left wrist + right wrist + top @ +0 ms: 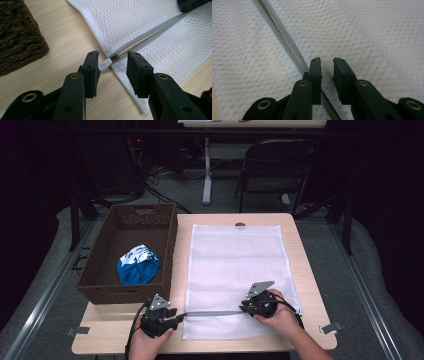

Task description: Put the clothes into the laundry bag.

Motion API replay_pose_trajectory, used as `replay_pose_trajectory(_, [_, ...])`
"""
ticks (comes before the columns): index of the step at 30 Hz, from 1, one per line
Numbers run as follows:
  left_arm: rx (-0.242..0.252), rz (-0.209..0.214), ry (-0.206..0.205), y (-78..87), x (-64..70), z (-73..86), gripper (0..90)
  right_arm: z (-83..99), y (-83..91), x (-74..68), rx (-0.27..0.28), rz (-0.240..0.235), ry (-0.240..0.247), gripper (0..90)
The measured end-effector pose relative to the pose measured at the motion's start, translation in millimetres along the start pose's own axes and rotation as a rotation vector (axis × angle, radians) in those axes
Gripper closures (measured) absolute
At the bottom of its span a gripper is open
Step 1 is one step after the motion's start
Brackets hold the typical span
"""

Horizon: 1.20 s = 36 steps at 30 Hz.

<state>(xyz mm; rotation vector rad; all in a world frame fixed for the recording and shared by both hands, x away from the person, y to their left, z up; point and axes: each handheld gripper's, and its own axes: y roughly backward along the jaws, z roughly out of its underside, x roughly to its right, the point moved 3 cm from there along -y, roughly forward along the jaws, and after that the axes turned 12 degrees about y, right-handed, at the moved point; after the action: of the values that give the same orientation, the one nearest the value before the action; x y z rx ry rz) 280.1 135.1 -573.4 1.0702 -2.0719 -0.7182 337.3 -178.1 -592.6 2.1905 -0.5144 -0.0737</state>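
Observation:
A white mesh laundry bag [235,265] lies flat on the wooden table [115,330], with a grey zipper [215,312] running across its near end. My left gripper [179,316] is at the bag's left edge. Its jaws stand open around the white zipper pull [105,64], and the slider [115,57] is just beyond them. My right gripper [244,306] rests on the mesh further right along the zipper [284,37]. Its jaws [327,65] are a narrow gap apart, with flat mesh showing between them and the zipper passing under the left jaw.
A dark wicker basket [95,270] stands left of the bag and holds a blue and white cloth [137,265]. Its corner [17,37] is close to my left gripper. A folding chair [275,165] stands beyond the table.

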Motion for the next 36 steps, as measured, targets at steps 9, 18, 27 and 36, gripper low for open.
replay_pose_trajectory(9, [-0.024, 0.008, -0.028, -4.9, 5.7, 2.1, 61.8, 1.8, 1.3, -4.5, 0.018, -0.029, 0.015, 68.3])
replay_pose_trajectory(18, [-0.027, 0.009, -0.035, -6.6, 6.0, 2.3, 61.7, 4.2, -0.8, -2.5, 0.028, -0.022, 0.015, 67.2])
replay_pose_trajectory(27, [-0.026, 0.011, -0.023, -6.5, 5.1, 2.3, 61.7, 4.0, -1.1, -3.0, 0.034, -0.025, 0.057, 69.2])
replay_pose_trajectory(36, [-0.027, 0.008, -0.027, -6.7, 3.9, 1.8, 61.7, -0.5, -4.4, -4.0, 0.028, 0.001, 0.051, 85.6])
